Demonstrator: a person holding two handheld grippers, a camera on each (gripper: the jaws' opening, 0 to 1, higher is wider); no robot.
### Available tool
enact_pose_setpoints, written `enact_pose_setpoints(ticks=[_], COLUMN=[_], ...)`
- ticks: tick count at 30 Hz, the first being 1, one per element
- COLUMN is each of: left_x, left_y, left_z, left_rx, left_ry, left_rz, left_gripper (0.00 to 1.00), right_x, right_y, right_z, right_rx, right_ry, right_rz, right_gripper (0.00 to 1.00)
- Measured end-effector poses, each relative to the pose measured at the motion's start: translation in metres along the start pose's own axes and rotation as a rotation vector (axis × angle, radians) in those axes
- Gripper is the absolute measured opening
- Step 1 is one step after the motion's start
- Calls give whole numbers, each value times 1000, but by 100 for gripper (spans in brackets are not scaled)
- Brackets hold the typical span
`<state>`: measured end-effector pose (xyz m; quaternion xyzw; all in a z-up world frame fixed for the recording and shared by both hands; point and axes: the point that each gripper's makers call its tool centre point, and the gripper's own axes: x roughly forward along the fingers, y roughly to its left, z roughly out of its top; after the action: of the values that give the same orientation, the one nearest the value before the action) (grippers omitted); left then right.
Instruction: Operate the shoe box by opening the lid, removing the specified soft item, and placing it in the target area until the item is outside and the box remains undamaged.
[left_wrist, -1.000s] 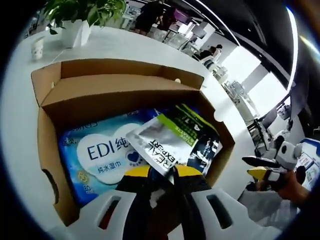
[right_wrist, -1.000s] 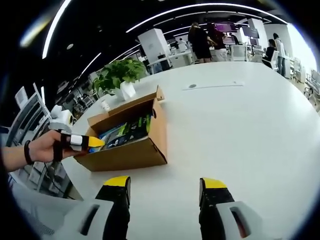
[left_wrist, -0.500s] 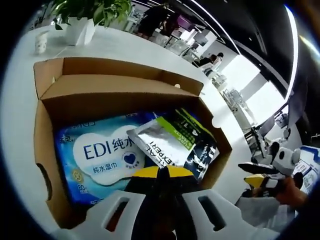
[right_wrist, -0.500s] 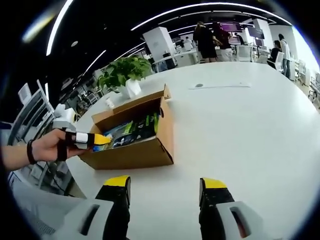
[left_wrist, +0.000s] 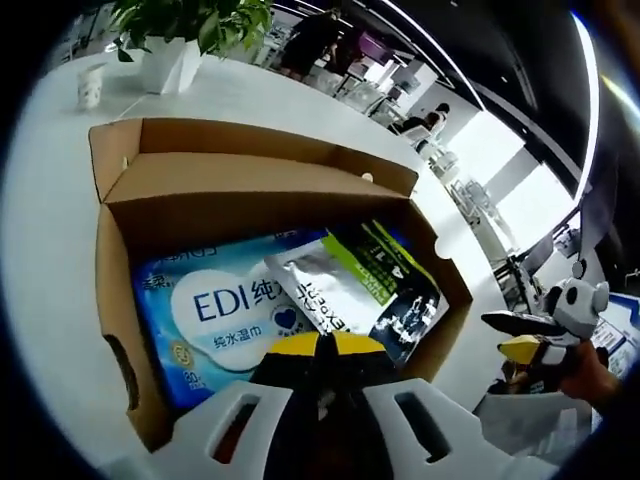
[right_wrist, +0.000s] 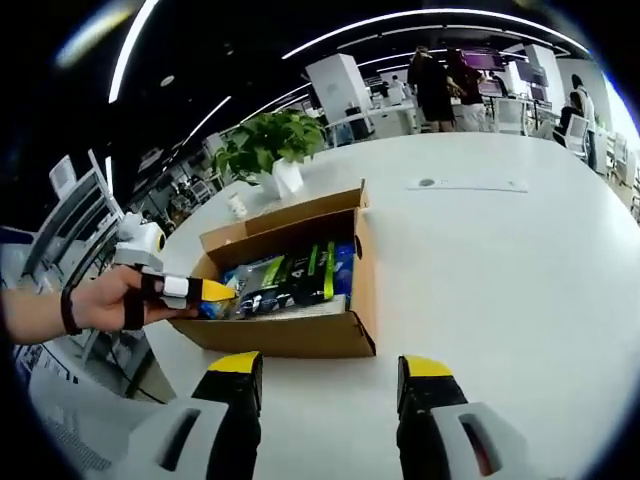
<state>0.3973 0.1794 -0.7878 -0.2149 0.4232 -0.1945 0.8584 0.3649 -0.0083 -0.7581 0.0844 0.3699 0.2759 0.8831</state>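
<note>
Box: brown corrugated cardboard shoe box (left_wrist: 250, 190), rectangular, matte, its lid folded back along the far edge; it stands open on the table near the table's edge, also seen from the right gripper view (right_wrist: 290, 335).
Blue pack: soft, glossy blue plastic pack of wet wipes (left_wrist: 215, 310) with a white cloud-shaped label reading "EDI"; it lies flat on the box floor.
Pouch: crinkly silver, green and black foil pouch (left_wrist: 355, 285), shiny and flat, lying inside the box and overlapping the blue pack's right part.
Table: smooth white round table (right_wrist: 500, 260), slightly reflective.
Plant: leafy green plant in a white pot (right_wrist: 275, 150), on the table beyond the box.
Cup: small white paper cup (left_wrist: 91, 87), near the plant.
Left gripper (left_wrist: 322, 350): yellow-tipped black jaws on white plastic arms, pressed together at the pouch's near edge; whether they pinch it I cannot tell. In the right gripper view a hand holds it at the box's left end.
Right gripper (right_wrist: 330, 375): jaws set wide apart, nothing between them, over bare table just before the box.
</note>
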Motion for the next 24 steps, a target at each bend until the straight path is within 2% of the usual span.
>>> enact_pose_setpoints(ticks=[16, 24], left_x=[-5, -3], left_y=[10, 12], left_z=[-4, -2], left_rx=[-11, -8], left_ry=[7, 9], left_rz=[5, 8], left_gripper=[0, 0], right_x=[26, 25], right_y=[23, 18], right_z=[21, 22], right_rx=[-30, -41], right_ry=[7, 16], right_rz=[66, 53], right_gripper=[50, 48])
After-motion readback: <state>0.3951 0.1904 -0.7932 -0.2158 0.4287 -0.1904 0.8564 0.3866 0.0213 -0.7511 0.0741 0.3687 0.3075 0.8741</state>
